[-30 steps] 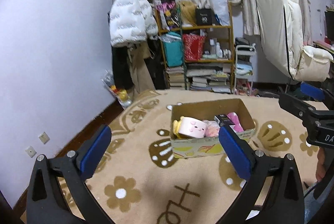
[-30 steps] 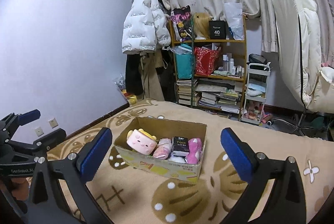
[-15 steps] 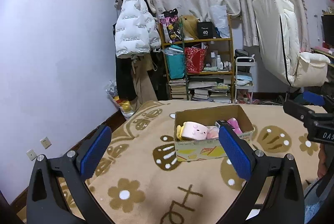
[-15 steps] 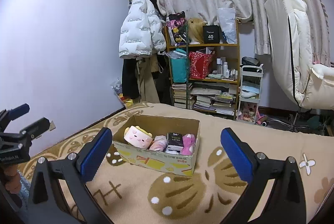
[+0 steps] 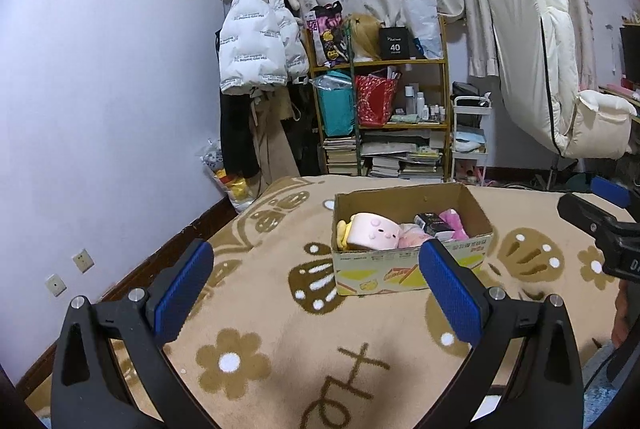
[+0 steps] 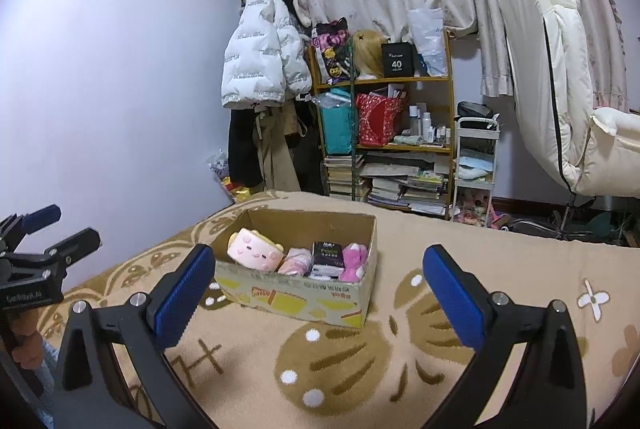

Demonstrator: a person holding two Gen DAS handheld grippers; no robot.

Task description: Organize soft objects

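Left wrist view: the left gripper (image 5: pixel 316 281) hangs above a beige blanket with brown flower and paw patterns (image 5: pixel 256 329), its two blue-padded fingers (image 5: pixel 182 295) spread wide with nothing between them. Ahead of the fingers and slightly to the right sits an open brown cardboard box with yellow printing on its side (image 5: pixel 404 273), resting on the blanket. Inside it, nearest the left finger's side, lies a pink and yellow plush toy with a small face (image 5: pixel 370 235); beside that is a pale pink soft bundle (image 5: pixel 414 235), then a small black packet (image 5: pixel 432 223) and a bright pink plush (image 5: pixel 454 221) toward the box's right end. The right gripper (image 5: pixel 600 213) shows at the far right edge, with part of a hand (image 5: pixel 622 313) below it.

In the right wrist view the right gripper (image 6: pixel 316 281) is likewise wide open and holding nothing, with the same box (image 6: pixel 316 299) straight ahead, between and beyond its fingertips. The left gripper (image 6: pixel 44 233) appears at the left edge. Far beyond the box stand a wooden shelf crowded with books and bags (image 6: pixel 384 133), a white puffer jacket hanging on the wall (image 6: pixel 264 53) and a cream padded chair (image 6: pixel 560 77).
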